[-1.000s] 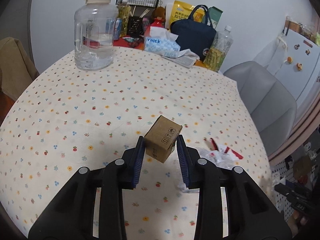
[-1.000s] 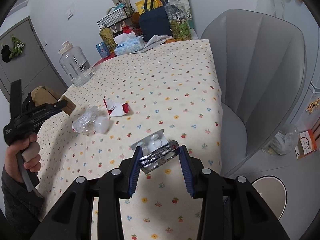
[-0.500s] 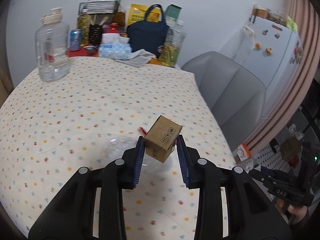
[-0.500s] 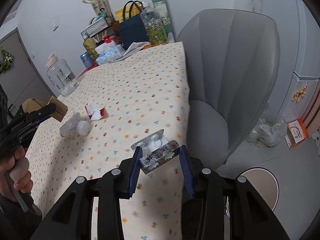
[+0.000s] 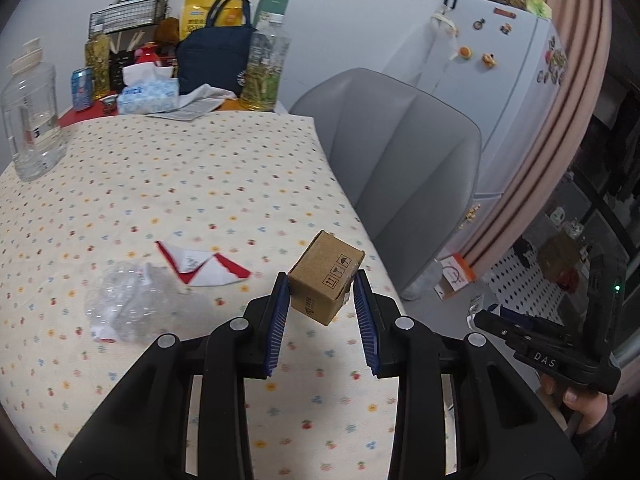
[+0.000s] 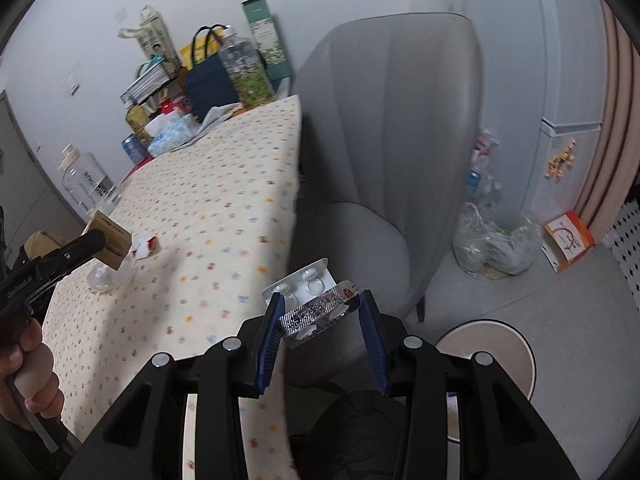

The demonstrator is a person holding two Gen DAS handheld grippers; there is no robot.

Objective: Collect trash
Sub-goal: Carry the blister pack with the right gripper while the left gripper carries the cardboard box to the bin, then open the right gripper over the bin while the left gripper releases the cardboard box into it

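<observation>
Carry stage: left gripper [image 5: 320,300] pinches a small cardboard box [image 5: 326,282] above the table [image 5: 200,184] edge; right gripper [image 6: 320,320] pinches an empty blister pack [image 6: 316,300] past that edge, over the grey chair [image 6: 400,140]. Still on the cloth: red-and-white wrapper [image 5: 200,264], crumpled clear plastic [image 5: 128,304]. Next, likely: bring both loads over the clear trash bag [image 6: 496,244] on the floor and spread the fingers.

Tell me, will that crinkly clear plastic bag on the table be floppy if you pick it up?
Probably floppy: the clear plastic bag lies crumpled and shapeless on the tablecloth. It looks thin and see-through, so likely very light. It may sag or slip unless the jaws pinch a good fold.
</observation>
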